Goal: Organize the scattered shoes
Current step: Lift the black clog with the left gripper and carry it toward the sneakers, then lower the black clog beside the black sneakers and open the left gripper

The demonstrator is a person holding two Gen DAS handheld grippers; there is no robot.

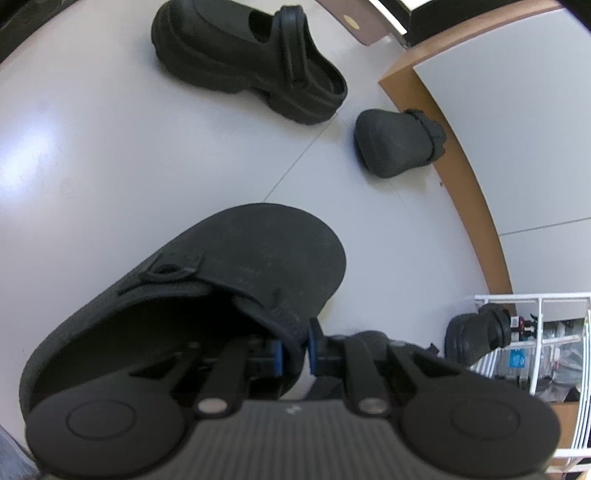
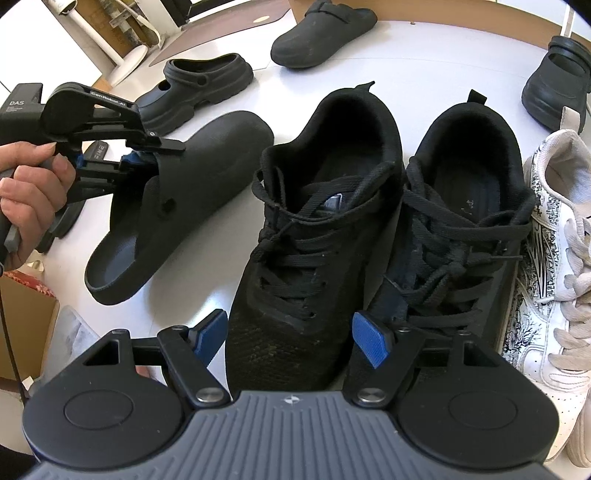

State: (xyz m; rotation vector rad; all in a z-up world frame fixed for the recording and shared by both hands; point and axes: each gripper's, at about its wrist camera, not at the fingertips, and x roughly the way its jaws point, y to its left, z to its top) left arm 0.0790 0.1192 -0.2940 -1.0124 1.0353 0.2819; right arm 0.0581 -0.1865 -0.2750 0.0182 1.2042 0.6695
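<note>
My left gripper (image 1: pixel 295 347) is shut on the side rim and strap of a black clog (image 1: pixel 236 266), which also shows in the right wrist view (image 2: pixel 192 192) tilted on the white floor. My left gripper (image 2: pixel 127 158) shows there too, at the left. My right gripper (image 2: pixel 291 336) is open and empty, its jaws on either side of the toe of a black lace-up sneaker (image 2: pixel 310 240). A second black sneaker (image 2: pixel 454 221) stands beside it, then a white sneaker (image 2: pixel 554 258).
A chunky black clog (image 1: pixel 251 59) and a matching black clog (image 1: pixel 399 142) lie further off, the latter against a wooden edge (image 1: pixel 472 192). A white wire rack (image 1: pixel 543 343) stands at the right with a black shoe (image 1: pixel 476 332) by it. More clogs (image 2: pixel 199 92) (image 2: pixel 321 33) (image 2: pixel 557 81) lie beyond the sneakers.
</note>
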